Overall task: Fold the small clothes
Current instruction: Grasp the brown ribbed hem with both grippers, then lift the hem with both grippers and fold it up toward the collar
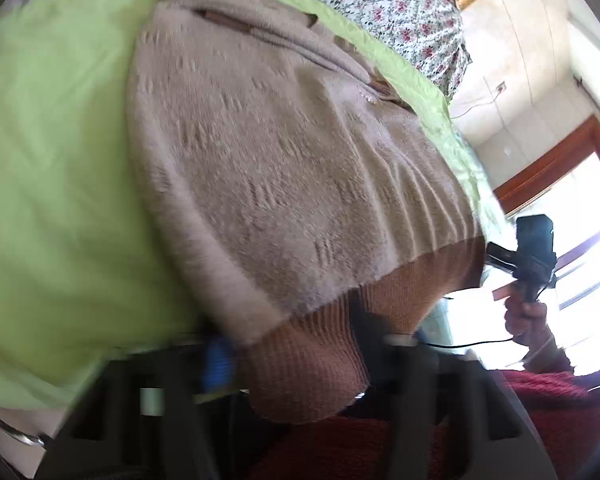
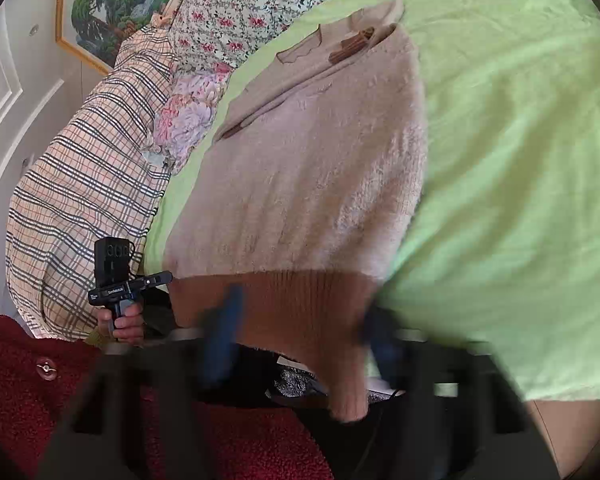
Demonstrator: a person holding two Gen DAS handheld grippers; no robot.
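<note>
Item 1: beige fuzzy sweater (image 2: 316,176), laid flat on green sheet (image 2: 512,152), collar end far from me, ribbed tan hem (image 2: 300,304) at near edge of bed and hanging over it.

Item 2: my left gripper (image 1: 300,360), fingers wide w/ hem (image 1: 312,360) draped between them; blurred, can't tell if the blue-tipped finger (image 1: 218,364) touches the knit.

Item 3: my right gripper (image 2: 300,332), fingers spread wide, hem hanging between; also blurred, contact unclear.

Item 4: bedding. Floral quilt (image 2: 240,4) beyond sheet, plaid pillow (image 2: 84,200) at bed's side, peony-print cloth (image 2: 188,120) between pillow & sheet.

Item 5: room. Gold-framed landscape painting (image 2: 108,4) on pale panelled wall (image 2: 4,92); in left wrist view, wood-framed window (image 1: 572,184), bright, overexposed. Red textured knit (image 2: 40,392) low in both views.
</note>
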